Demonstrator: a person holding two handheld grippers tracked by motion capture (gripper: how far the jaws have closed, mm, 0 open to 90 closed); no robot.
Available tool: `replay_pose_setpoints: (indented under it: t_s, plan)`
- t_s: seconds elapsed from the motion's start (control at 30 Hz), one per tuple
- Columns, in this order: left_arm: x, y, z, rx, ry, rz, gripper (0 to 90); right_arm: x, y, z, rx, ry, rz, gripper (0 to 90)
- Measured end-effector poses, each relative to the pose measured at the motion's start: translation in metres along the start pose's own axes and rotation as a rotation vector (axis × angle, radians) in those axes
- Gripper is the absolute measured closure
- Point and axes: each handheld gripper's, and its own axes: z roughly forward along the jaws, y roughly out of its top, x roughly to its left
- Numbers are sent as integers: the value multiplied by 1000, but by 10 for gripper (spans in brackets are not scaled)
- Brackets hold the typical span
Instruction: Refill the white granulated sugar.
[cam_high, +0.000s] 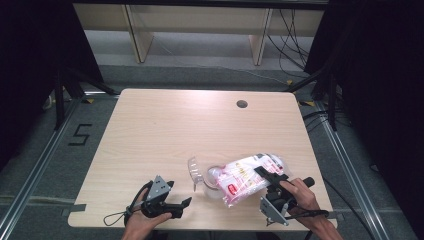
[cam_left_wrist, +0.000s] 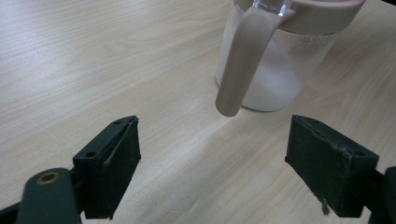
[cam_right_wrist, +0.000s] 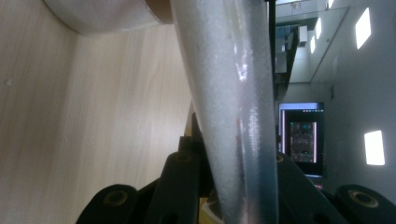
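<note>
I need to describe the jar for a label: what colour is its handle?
Beige-pink, matching the lid; the handle shows best in the left gripper view.

At the left of the high view you can read a black digit "5" (cam_high: 80, 134) taped on the grey floor. The print on the white-and-pink plastic bag (cam_high: 243, 176) is too small to read.

I see the white-and-pink bag (cam_high: 247, 177) pinched between my right fingers (cam_right_wrist: 180, 186), tipped over the open-lidded jar (cam_left_wrist: 275, 60) beyond my spread left fingers (cam_left_wrist: 112, 163)

Black tools (cam_high: 186, 202), grey three-cornered plates (cam_high: 159, 187)
</note>
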Motion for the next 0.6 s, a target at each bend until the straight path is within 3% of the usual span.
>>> replay_pose_setpoints:
  t_s: [0.03, 0.07, 0.1, 0.17, 0.2, 0.23, 0.27, 0.3, 0.33, 0.47, 0.53, 0.6]
  plan:
    - [0, 0, 0, -4, 1, -5, 170, -2, -1, 1, -22, -2, -12, 832]
    - [-1, 0, 0, -3, 5, -6, 170, -1, -2, 2, -23, 10, 26, 832]
    - [-1, 0, 0, -8, 2, -14, 171, -3, -3, 2, -34, 14, 19, 832]
    - [-2, 0, 0, -10, 3, -22, 171, -2, -5, 1, -53, 14, 94, 832]
    - [-2, 0, 0, -10, 2, -19, 171, -7, -5, 1, -63, 13, 51, 832]
    - [-1, 0, 0, -13, -1, -10, 171, -8, -6, 1, -73, 13, 55, 832]
    - [-1, 0, 0, -14, -1, -12, 171, -5, -8, 2, -93, 19, 128, 832]
    - [-1, 0, 0, -14, -3, -11, 171, -8, -9, 2, -102, 18, 94, 832]
    - [-1, 0, 0, -15, -3, -11, 171, -3, -10, 1, -89, 42, 205, 832]
    - [-2, 0, 0, -16, -2, -25, 171, -1, -14, 3, -122, 68, 301, 833]
    - [-1, 0, 0, -12, -2, -20, 171, -1, -15, 4, -134, 82, 322, 833]
    - [-1, 0, 0, -11, -3, -19, 171, 1, -16, 4, -125, 96, 366, 833]
